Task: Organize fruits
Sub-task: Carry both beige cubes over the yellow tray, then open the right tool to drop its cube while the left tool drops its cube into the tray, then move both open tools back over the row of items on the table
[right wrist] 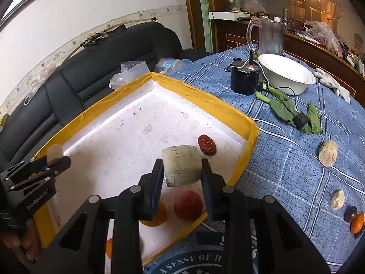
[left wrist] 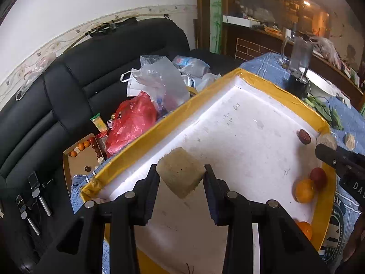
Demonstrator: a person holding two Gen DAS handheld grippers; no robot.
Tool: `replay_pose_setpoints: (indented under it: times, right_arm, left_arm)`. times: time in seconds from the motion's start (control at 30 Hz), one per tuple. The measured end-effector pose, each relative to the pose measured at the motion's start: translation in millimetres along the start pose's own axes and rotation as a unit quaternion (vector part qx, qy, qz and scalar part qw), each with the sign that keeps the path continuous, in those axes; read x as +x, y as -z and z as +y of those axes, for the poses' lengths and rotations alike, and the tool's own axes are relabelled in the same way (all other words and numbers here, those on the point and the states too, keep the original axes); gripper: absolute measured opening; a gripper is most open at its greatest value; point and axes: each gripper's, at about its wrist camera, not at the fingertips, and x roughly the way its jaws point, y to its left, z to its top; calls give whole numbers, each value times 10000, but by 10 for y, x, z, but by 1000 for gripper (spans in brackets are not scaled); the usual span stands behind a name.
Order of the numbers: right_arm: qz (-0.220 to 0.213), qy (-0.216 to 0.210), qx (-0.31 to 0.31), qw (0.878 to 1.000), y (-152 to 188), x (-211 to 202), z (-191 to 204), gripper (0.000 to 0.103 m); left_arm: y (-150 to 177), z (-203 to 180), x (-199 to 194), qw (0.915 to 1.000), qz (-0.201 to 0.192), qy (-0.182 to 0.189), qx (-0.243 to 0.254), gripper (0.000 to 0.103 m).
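My left tongs (left wrist: 181,174) clamped on a tan chunk (left wrist: 181,173), my right tongs (right wrist: 182,171) gripping a pale chunk (right wrist: 181,167) (both above white tray (right wrist: 118,137)), red fruit (right wrist: 188,205) just below right tongs.

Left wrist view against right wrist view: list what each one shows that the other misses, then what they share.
Only the left wrist view shows the red plastic bag on the black sofa and the cardboard box of small fruits beside it.

Only the right wrist view shows the white glove and the small black cube on the green leaves.

Both show the yellow-rimmed white tray, the dark red date, the white bowl, and each gripper shut on a beige chunk: left gripper, right gripper.
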Motion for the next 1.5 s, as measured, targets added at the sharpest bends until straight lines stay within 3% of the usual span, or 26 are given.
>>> replay_pose_setpoints:
  times: [0.53,0.57,0.67,0.8,0.87,1.03,1.13,1.23,1.3,1.4,1.5]
  right_arm:
    - [258,160,-101,9995,-73,258,74,34]
    - [290,198,-121,9993,-72,277,78,34]
    - [305,292,-130,9990,-63,241,71,39]
    - [35,437,-9,9990,-32,-100,-42,63]
    - [-158,535,102,9984,12,-321,-145,69]
    - [-631,934,709,9911,330,-1014,-643,80]
    - [-720,1346,1161,9814,644,-1364,-1041,80]
    - [-698,1863,1614,9666,1042,-1670,-1525,80]
    - [-584,2207,1948,9539,1275,-1801,-1848,80]
    - [-387,2515,2332,9386,1524,-1882,-2261,79]
    - [-271,2549,2515,9333,1596,-1832,-2535,68]
  left_arm:
    - [10,33,91,9996,119,-240,-18,39]
    - [12,39,102,9995,166,-284,-37,41]
    - [3,73,92,9986,231,-446,-145,78]
    - [2,51,-79,9987,-38,-489,-106,82]
    - [-1,30,-145,9986,-157,-493,-131,82]
    - [41,-154,-365,9984,-454,-293,-181,88]
    - [82,-413,-486,9981,-621,-55,7,90]
    - [145,-745,-620,9960,-788,257,328,93]
    - [188,-953,-684,9937,-865,459,545,101]
    - [261,-1319,-750,9882,-965,731,933,102]
    - [338,-1647,-740,9825,-903,930,1334,102]
